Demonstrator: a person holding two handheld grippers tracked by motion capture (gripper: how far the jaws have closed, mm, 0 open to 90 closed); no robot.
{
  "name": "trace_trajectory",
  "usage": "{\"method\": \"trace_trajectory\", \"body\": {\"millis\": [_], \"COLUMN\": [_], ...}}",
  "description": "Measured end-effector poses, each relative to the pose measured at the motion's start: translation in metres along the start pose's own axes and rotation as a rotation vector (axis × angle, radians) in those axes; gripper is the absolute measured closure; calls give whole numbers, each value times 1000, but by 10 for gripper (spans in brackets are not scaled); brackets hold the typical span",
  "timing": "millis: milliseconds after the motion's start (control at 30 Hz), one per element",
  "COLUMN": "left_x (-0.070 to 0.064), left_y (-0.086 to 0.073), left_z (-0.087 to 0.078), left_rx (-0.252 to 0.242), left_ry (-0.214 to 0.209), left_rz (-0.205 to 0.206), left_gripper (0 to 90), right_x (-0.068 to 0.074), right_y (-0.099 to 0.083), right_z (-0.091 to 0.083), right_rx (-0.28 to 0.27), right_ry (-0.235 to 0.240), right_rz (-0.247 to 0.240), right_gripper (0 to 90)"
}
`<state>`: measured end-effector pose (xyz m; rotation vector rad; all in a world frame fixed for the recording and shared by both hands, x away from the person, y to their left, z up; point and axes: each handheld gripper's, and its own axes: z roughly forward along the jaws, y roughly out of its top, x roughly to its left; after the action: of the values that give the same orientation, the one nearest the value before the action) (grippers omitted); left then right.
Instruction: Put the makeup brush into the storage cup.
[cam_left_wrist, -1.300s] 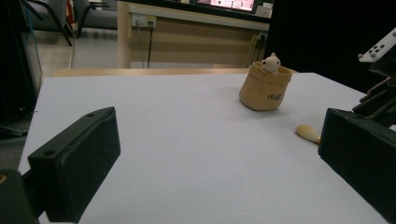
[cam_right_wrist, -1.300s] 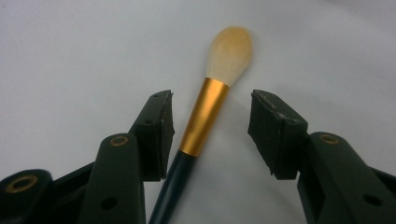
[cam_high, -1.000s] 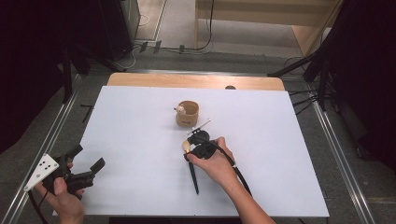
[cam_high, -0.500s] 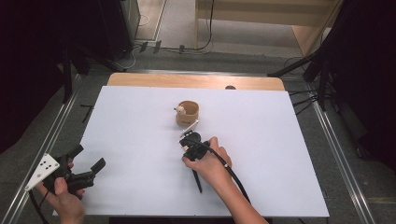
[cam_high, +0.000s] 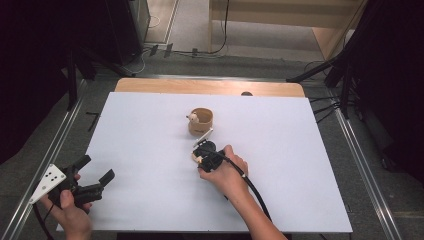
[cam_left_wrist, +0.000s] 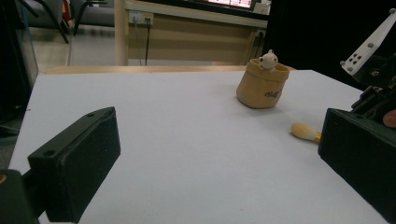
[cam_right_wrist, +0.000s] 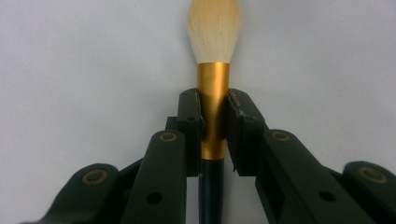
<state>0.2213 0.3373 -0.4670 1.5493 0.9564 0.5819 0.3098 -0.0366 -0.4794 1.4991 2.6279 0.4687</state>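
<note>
Both jaws of the right gripper (cam_right_wrist: 214, 135) clamp the gold-ferruled, cream-bristled brush (cam_right_wrist: 213, 70) near the tan ceramic cup (cam_high: 201, 121); the left gripper (cam_high: 95, 183) gapes empty.

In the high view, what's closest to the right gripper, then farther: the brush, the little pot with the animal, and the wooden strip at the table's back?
1. Makeup brush: clamped in the right gripper.
2. Pot: just beyond, mid-table.
3. Wooden strip: far edge.

Brush (cam_right_wrist: 213, 79) on table (cam_high: 310, 165), before cup (cam_high: 201, 121)
</note>
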Motion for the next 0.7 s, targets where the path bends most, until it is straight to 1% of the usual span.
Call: {"method": "trace_trajectory", "body": {"millis": [33,100,167,233,300,333,367,400,467,500,533,567,600,667,700], "left_x": [0,2,4,5,6,6,7,7,6,6,6,6,6,5,5], "left_y": [0,0,0,-1,-1,-1,-1,-1,-1,-1,-1,-1,-1,-1,-1], "left_z": [0,-1,-2,-2,-3,-3,-3,-3,-3,-3,-3,-3,-2,-2,-2], "left_rx": [-1,-3,-3,-3,-5,-5,-5,-6,-4,-3,-2,-2,0,-1,0], "left_ry": [1,4,8,13,14,15,17,17,17,17,17,17,17,17,17], "left_rz": [-2,-5,-9,-10,-13,-14,-14,-15,-14,-12,-12,-11,-11,-11,-11], "left_gripper": [0,0,0,0,0,0,0,0,0,0,0,0,0,0,0], "right_x": [0,-4,-9,-9,-10,-11,-11,-12,-13,-15,-16,-18,-18,-21,-22], "right_y": [0,-3,-6,-7,-10,-11,-12,-12,-14,-16,-16,-18,-18,-20,-21], "right_z": [0,0,-1,-1,-2,-4,-5,-7,-12,-14,-17,-22,-22,-27,-30], "right_rx": [0,-21,-47,-52,-68,-85,-88,-106,-135,-152,-172,-202,-202,-239,-257], "right_ry": [0,20,55,59,64,63,59,58,57,57,59,67,67,75,76], "right_rz": [0,-13,-10,-9,-13,-16,-13,-16,-6,-11,-9,1,1,-3,5], "right_gripper": [788,789,789,790,790,790,790,791,791,791,791,791,791,791,791]}}
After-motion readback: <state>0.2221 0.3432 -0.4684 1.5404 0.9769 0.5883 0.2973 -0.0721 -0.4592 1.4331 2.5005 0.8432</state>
